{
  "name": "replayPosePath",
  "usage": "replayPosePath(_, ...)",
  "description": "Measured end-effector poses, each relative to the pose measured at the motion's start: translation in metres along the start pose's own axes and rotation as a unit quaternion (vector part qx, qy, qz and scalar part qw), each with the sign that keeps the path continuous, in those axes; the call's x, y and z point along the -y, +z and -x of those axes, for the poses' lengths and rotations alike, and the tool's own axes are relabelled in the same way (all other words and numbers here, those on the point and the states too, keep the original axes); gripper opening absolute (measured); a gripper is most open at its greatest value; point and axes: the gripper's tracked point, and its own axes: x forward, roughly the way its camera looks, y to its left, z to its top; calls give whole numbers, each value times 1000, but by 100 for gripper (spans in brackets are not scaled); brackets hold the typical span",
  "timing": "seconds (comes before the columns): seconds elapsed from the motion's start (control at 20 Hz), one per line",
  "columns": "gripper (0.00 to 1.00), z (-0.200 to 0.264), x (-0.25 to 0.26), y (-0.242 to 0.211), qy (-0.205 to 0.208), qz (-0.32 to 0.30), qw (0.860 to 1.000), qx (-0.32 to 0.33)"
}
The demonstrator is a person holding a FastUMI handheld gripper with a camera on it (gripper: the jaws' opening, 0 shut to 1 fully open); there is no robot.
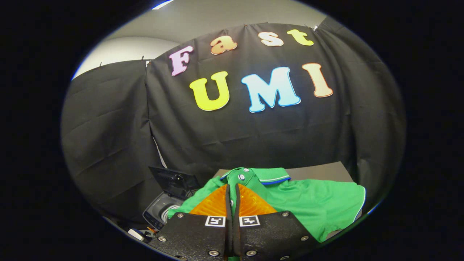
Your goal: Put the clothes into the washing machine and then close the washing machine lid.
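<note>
While the tongs [232, 188] pinch the green shirt [308, 203] near its buttoned collar, both fingers pressed on the cloth, the shirt lies spread over the desk [326, 169] (the washing machine [163, 206], lid [173, 181] raised, stands to the left).

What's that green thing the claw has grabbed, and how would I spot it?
Look below the black cloth wall, on the table. A green polo shirt lies there, its placket pinched in the shut claw. Its white-and-blue trimmed collar sets it apart from the grey washing machine beside it.
</note>
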Motion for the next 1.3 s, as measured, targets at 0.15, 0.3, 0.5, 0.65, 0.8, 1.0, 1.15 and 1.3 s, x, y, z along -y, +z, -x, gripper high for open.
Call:
replayPosePath(0.15, 0, -3, -33, 11, 20, 10, 1000, 18)
replayPosePath(0.3, 0, -9, -67, 18, 35, 10, 999, 33)
replayPosePath(0.5, 0, -21, -109, 22, 48, 12, 998, 36)
replayPosePath(0.65, 0, -32, -145, 23, 63, 16, 997, 41)
replayPosePath(0.8, 0, -43, -183, 22, 79, 21, 996, 45)
replayPosePath(1.0, 0, -59, -228, 13, 97, 30, 994, 38)
replayPosePath(1.15, 0, -72, -258, 2, 108, 30, 993, 30)
replayPosePath(1.3, 0, -82, -288, -9, 119, 27, 992, 21)
